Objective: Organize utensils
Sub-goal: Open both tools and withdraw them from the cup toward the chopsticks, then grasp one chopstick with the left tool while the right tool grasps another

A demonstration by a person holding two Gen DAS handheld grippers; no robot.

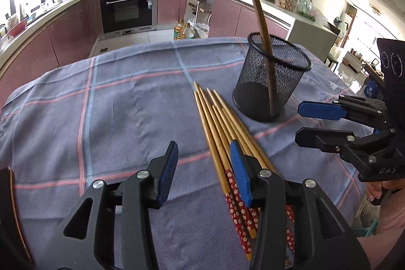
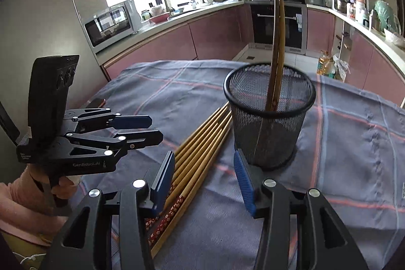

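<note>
Chopsticks point(image 1: 222, 123) lie in a loose bundle on the checked cloth point(image 1: 101, 105), tips just beside the mesh cup point(image 1: 272, 77), patterned red ends toward the person; two darker chopsticks point(image 2: 277, 42) already stand tilted inside the cup, leaning on its rim. Left gripper point(image 1: 206, 168) hovers over the red ends, fingers spread, nothing held — its right pad sits over the bundle, so a close here would likely catch only part of it or scissor the sticks apart. Right gripper point(image 2: 203, 181) is spread too and empty, low near the cup's base on the bundle side. Risks, as judged: round sticks roll off each other when pinched; a nudge from the right gripper could tip the light cup, and the leaning pair makes that easier; a long stick fed in at an angle may snag the mesh or lever the cup over.
</note>
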